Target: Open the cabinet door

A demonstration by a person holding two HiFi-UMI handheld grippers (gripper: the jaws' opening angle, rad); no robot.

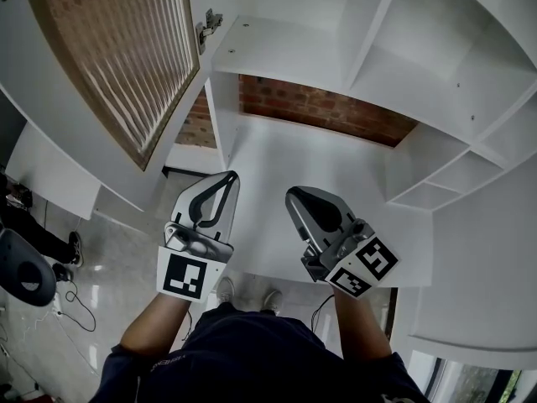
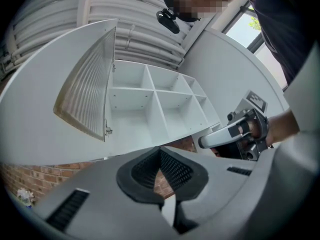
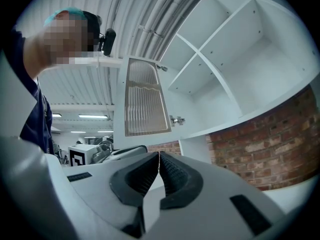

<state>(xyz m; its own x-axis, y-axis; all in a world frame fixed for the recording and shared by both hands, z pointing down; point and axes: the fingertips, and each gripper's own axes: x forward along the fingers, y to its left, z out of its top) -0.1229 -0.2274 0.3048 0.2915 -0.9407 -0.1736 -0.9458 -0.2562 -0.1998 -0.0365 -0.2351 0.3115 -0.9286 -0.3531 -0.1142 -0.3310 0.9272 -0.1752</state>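
The white cabinet door with a ribbed glass panel stands swung wide open at the upper left of the head view, hung on a metal hinge. The cabinet shows bare white compartments. My left gripper and right gripper are held side by side below the cabinet, apart from the door. Both are shut with nothing between the pads. In the left gripper view the door is ahead of the closed left gripper. In the right gripper view the door is above the closed right gripper.
A red brick wall runs under the cabinet, above a white surface. The tiled floor at the left holds a dark rounded object and cables. More white shelf compartments lie to the right.
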